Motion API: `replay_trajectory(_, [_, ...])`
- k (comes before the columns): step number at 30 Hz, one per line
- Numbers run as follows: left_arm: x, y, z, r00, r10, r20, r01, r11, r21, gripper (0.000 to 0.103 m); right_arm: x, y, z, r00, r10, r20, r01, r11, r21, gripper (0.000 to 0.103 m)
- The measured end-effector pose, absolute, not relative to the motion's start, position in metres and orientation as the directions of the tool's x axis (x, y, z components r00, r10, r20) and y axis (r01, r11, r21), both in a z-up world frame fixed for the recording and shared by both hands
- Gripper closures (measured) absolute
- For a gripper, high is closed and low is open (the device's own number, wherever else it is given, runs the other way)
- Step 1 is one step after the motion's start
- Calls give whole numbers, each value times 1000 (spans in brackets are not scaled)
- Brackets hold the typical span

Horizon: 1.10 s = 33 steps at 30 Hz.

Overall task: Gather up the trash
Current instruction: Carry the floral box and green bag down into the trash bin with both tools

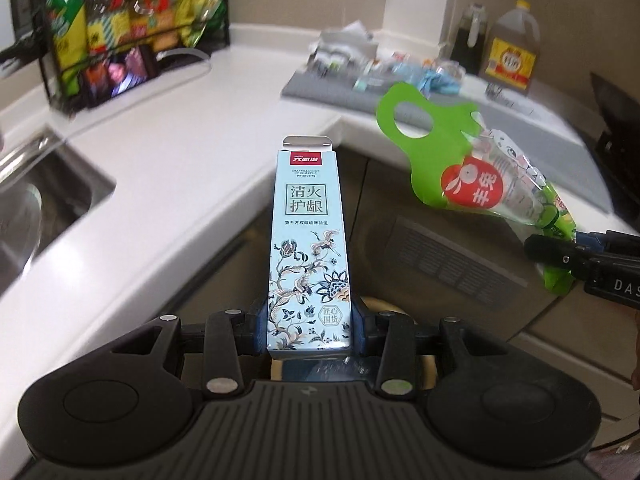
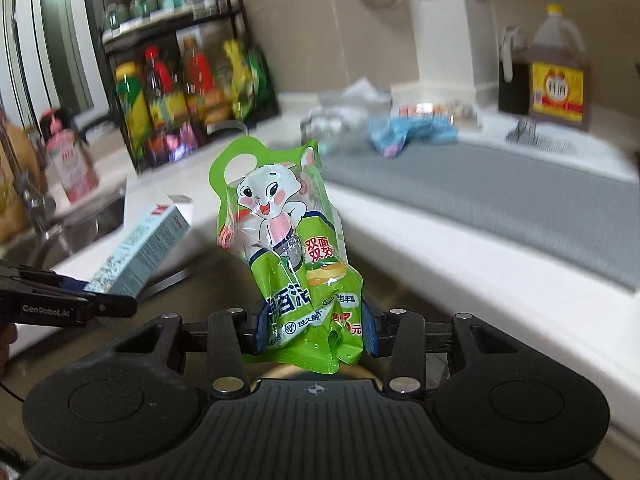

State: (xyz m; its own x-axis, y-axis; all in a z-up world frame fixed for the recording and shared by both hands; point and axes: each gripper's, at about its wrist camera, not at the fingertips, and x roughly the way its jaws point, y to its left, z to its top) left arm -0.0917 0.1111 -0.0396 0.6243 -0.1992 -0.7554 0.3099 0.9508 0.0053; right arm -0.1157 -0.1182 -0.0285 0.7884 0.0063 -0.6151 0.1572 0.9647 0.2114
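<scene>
My left gripper (image 1: 310,330) is shut on a light blue toothpaste box (image 1: 308,248) with a floral print, held upright with its top flap open. My right gripper (image 2: 316,330) is shut on a crumpled green plastic bag (image 2: 288,256) with a cartoon rabbit. Both are held over the floor in front of the counter corner. The bag (image 1: 484,176) and right gripper (image 1: 560,256) show at the right of the left wrist view. The box (image 2: 140,252) and left gripper (image 2: 100,306) show at the left of the right wrist view.
More wrappers and a blue cloth (image 2: 408,132) lie on a grey mat (image 2: 500,196) on the white counter (image 1: 168,168). A rack of bottles (image 1: 120,20) and a sink (image 1: 36,200) are at left. Oil jugs (image 2: 556,76) stand at the back right.
</scene>
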Motion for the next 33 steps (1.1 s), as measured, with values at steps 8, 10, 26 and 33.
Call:
replay_trajectory(8, [-108, 113, -81, 576, -178, -798, 316, 949, 16, 60, -116, -95, -66, 706, 10, -708, 162, 971, 175, 57])
replay_trajectory(10, [-109, 110, -87, 565, -176, -806, 322, 946, 20, 60, -116, -92, -74, 689, 9, -725, 163, 972, 167, 57])
replay_trajectory(26, [-106, 103, -110, 503, -158, -850, 335, 942, 23, 60, -117, -84, -105, 610, 17, -792, 152, 979, 138, 57])
replay_trajectory(33, [-104, 98, -110, 510, -143, -848, 344, 938, 48, 60, -116, -86, -107, 598, 17, -801, 159, 977, 139, 57])
